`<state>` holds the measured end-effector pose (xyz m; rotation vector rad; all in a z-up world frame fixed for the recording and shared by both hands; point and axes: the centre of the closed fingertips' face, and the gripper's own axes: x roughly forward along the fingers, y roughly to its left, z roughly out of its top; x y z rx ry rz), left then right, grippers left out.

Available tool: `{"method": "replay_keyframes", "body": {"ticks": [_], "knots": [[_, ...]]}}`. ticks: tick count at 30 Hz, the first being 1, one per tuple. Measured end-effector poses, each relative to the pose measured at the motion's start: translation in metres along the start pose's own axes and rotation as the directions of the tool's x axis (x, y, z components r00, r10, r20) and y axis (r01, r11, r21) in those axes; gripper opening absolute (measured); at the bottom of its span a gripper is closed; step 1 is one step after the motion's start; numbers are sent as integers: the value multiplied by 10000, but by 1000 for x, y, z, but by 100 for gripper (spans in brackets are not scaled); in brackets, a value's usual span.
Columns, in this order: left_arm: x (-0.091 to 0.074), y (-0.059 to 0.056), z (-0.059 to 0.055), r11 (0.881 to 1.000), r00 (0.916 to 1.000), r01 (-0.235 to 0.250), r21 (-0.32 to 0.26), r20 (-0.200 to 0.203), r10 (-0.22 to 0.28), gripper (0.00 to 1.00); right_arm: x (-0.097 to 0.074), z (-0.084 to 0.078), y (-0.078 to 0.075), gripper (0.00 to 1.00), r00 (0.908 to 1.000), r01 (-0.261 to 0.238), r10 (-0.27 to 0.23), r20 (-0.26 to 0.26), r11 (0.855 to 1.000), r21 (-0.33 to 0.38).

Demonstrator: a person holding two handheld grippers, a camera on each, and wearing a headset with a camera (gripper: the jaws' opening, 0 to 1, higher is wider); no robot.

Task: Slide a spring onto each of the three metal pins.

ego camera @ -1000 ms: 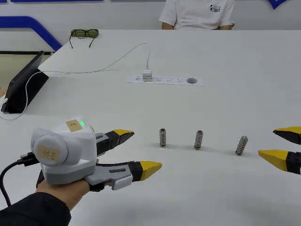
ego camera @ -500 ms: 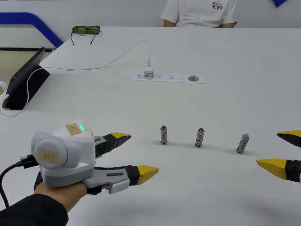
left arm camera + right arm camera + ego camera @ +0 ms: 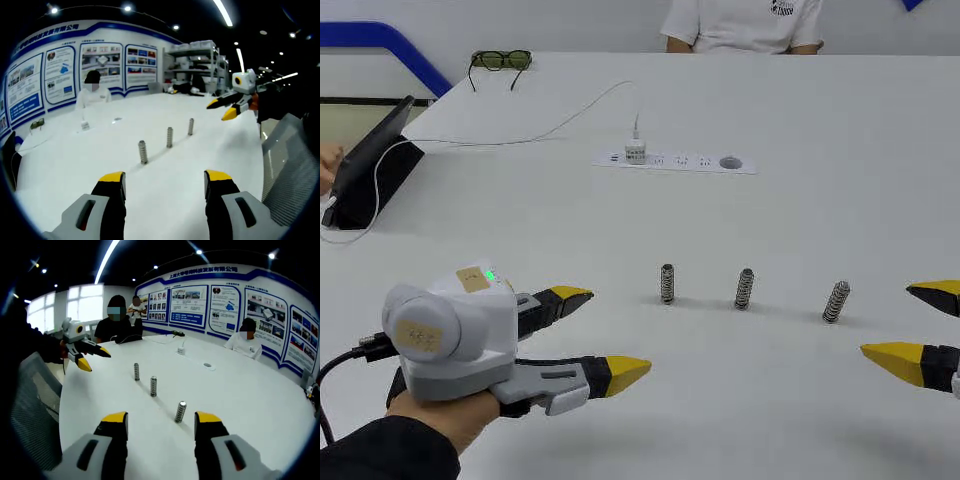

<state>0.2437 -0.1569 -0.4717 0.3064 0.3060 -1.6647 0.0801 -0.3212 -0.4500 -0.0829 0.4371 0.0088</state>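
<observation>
- The left gripper (image 3: 610, 330) is hovering above the near left part of the white table (image 3: 840, 140), with a hand (image 3: 445, 415) holding it; its yellow-tipped jaws are standing wide apart and gripping nothing.
- The right gripper (image 3: 892, 320) is reaching in from the right edge of the head view, its jaws likewise spread and holding nothing.
- Three springs are standing in a row on the table between the two grippers: the left spring (image 3: 667, 284), the middle spring (image 3: 744, 289) and the right spring (image 3: 836, 301).
- The left and middle springs are standing about upright, while the right spring is leaning slightly.
- In the right gripper view, the right spring (image 3: 180, 411) is sitting just ahead of the spread jaws, with a rounded metal pin top showing at its upper end.
- In the left gripper view, the left spring (image 3: 143, 152) is standing nearest, ahead of the open jaws, apart from them.
- Farther back, a power strip (image 3: 675, 162) is lying on the table, and glasses (image 3: 501, 60) are resting near the far left corner.
- A tablet (image 3: 365, 165) is leaning at the left edge, and a person (image 3: 740, 25) in a white shirt is sitting at the far side.
</observation>
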Motion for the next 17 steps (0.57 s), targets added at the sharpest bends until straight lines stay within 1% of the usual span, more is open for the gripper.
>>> {"method": "replay_keyframes", "body": {"ticks": [11, 17], "knots": [[-1, -1, 1, 10000, 10000, -14, -25, 49, 14, 64, 1, 0, 3, 55, 10000, -7, 7, 44, 10000, 58], [-1, -1, 1, 10000, 10000, 15, -14, 61, -15, 64, 1, -1, 1, 55, 10000, 35, -35, 39, 9999, 102]]}}
